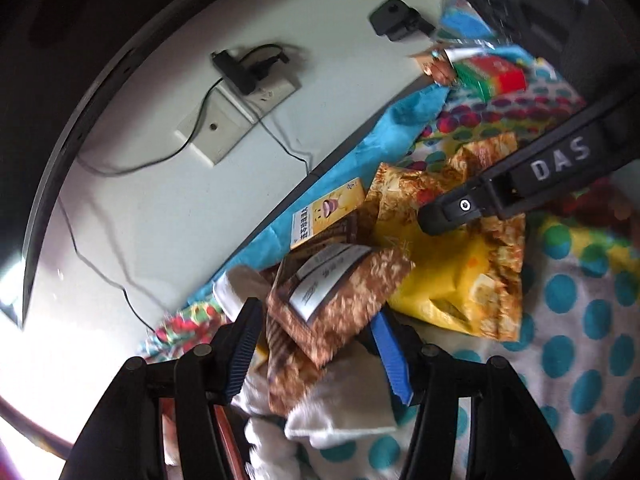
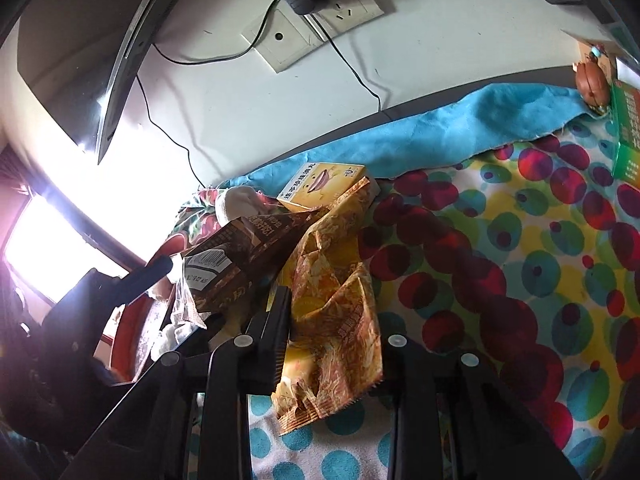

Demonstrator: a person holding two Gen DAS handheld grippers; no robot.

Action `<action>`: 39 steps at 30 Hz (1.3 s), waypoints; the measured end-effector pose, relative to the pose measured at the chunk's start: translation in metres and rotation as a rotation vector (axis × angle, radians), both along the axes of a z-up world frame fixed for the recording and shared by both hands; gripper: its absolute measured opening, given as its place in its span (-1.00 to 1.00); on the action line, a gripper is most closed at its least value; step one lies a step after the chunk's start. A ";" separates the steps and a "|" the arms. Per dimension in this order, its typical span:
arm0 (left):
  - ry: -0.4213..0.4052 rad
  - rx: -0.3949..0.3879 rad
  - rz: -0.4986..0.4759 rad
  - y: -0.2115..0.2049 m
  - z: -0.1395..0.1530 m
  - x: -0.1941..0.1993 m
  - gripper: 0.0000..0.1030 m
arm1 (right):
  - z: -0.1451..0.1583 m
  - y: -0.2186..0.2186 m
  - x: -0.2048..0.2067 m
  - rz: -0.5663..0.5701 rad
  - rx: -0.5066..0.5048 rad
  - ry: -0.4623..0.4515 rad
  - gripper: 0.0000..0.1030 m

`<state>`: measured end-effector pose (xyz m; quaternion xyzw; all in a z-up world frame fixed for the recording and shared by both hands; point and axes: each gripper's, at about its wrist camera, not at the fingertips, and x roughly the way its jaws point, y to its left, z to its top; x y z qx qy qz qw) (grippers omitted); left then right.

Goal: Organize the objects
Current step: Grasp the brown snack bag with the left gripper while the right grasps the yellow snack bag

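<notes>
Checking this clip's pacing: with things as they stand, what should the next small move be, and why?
Probably lift the yellow snack bag clear with the right gripper, which is already shut on it. It overlaps the brown packet lying between the open left gripper fingers, so separating them first seems sensible.

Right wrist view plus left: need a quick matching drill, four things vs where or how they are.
Things:
1 yellow snack bag
2 brown packet
3 yellow box
4 green box

States:
A far right on the dotted cloth
B pinched in the right tongs
C by the blue cloth edge, near the wall
D between the open left tongs

Pairs: 1-B, 2-D, 3-C, 4-A
</notes>
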<state>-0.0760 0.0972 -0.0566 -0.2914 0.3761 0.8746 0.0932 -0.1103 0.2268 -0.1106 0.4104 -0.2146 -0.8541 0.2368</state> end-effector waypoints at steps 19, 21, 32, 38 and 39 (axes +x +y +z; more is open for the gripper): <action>0.015 0.007 -0.004 0.001 -0.008 -0.018 0.01 | -0.005 0.003 -0.002 -0.006 -0.029 0.007 -0.47; 0.014 0.044 0.004 -0.003 -0.004 -0.018 -0.01 | -0.005 0.003 -0.002 -0.008 -0.028 0.006 -0.47; -0.049 0.369 0.060 -0.038 0.038 -0.015 -0.07 | 0.015 -0.021 0.006 -0.048 0.209 0.150 -0.49; -0.128 0.594 0.108 -0.067 0.056 -0.015 -0.11 | 0.022 -0.042 0.012 -0.070 0.407 0.265 -0.49; -0.143 0.626 0.115 -0.072 0.059 -0.014 -0.11 | 0.023 -0.043 0.012 -0.073 0.420 0.268 -0.50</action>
